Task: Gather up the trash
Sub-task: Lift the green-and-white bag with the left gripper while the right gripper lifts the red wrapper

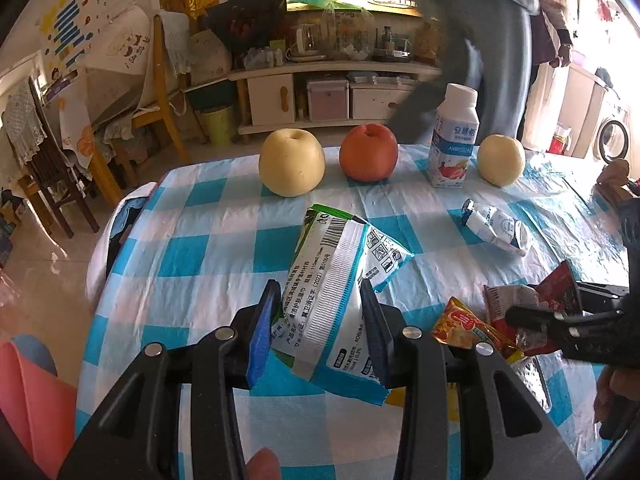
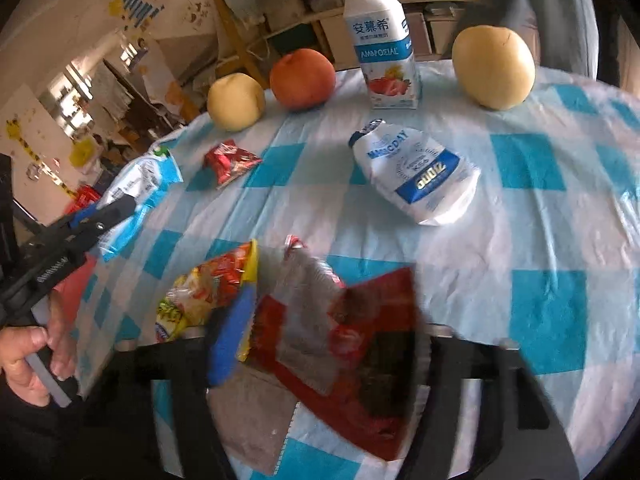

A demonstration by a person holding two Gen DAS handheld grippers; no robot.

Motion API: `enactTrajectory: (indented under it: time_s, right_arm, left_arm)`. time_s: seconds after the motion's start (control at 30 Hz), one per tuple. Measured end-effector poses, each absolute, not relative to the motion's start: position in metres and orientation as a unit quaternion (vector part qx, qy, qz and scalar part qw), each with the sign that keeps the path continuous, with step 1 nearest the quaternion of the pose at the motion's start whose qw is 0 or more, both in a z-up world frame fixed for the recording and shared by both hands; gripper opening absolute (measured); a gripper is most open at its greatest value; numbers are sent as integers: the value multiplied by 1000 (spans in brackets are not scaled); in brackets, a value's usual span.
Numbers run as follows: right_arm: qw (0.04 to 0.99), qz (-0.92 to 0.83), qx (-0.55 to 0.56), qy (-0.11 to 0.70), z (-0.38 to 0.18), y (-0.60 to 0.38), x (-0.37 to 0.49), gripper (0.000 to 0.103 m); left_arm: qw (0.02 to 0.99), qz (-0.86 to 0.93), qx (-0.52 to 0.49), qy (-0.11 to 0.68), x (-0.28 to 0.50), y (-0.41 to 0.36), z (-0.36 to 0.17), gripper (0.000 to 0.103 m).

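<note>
The left gripper [image 1: 320, 320] has its jaws part-way closed, pinching a white and blue wet-wipe packet [image 1: 340, 280] lifted just off the checked tablecloth [image 1: 208, 240]. The right gripper [image 2: 320, 320], blurred, sits over a red wrapper [image 2: 360, 340] that lies between its jaws; I cannot tell whether they press on it. Beside it lies a yellow snack wrapper [image 2: 200, 296]. Further off, a small red wrapper [image 2: 230, 162] and a crumpled white pouch [image 2: 420, 176] are untouched. Along the far edge stand two pears, an apple [image 2: 302, 78] and a yogurt bottle [image 2: 380, 40]. I see no bin, so most of the collecting seems left.
</note>
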State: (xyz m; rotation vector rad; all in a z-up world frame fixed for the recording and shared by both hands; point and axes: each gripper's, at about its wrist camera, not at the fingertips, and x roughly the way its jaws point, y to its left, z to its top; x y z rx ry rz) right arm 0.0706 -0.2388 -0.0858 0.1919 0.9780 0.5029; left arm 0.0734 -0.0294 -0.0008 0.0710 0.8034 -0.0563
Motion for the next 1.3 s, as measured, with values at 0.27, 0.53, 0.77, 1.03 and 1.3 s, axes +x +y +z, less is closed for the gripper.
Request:
enactTrajectory:
  time_s: [0.27, 0.53, 0.77, 1.03, 1.3]
  right_arm:
    - [864, 241, 33, 440, -69, -223, 60, 25]
    - [883, 230, 18, 408, -53, -226, 57, 24]
    - [892, 224, 21, 391, -41, -231, 55, 24]
    - [901, 224, 23, 371, -29, -236, 49, 24]
    - [909, 222, 27, 353, -18, -238, 43, 24]
  left_arm:
    - [920, -26, 35, 389, 72, -27, 1, 41]
    - [922, -25, 35, 385, 70, -25, 4, 41]
    - [923, -27, 35, 382, 69, -26, 6, 41]
    - [924, -27, 36, 380, 66, -25, 9, 41]
    - [927, -27, 37, 372, 62, -23, 18, 41]
